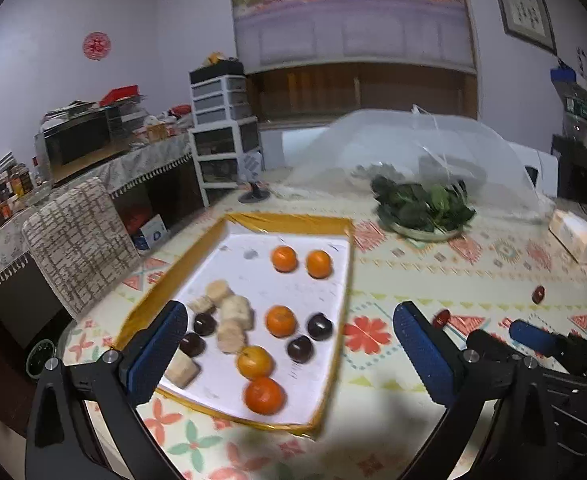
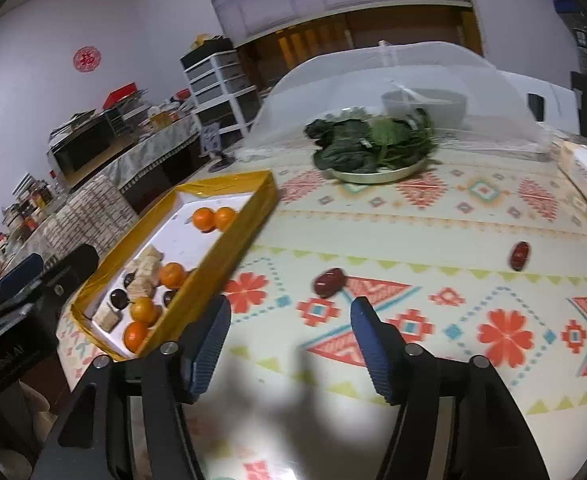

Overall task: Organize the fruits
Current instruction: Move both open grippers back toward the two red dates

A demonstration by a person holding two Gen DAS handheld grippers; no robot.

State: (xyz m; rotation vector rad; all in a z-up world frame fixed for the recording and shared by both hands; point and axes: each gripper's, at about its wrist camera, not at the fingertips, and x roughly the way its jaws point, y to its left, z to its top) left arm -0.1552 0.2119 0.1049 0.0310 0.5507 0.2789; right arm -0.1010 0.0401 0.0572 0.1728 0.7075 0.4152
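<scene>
Gold-rimmed tray [image 1: 335, 280] holds round oranges [image 1: 283, 258]; both grippers' ribbed jaws open, empty.

Pale walls [image 1: 45, 12] with a red paper cutting [image 1: 97, 45] upper left; white drawers [image 1: 223, 128] at centre; cluttered sideboard [image 1: 93, 160] left.

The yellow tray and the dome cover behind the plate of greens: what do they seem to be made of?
The yellow tray looks like cardboard wrapped in shiny gold foil paper: its walls are thin and creased at the corners, with a white paper-like floor. The dome cover seems to be fine white mesh on thin ribs, since a bowl shows through it.
</scene>
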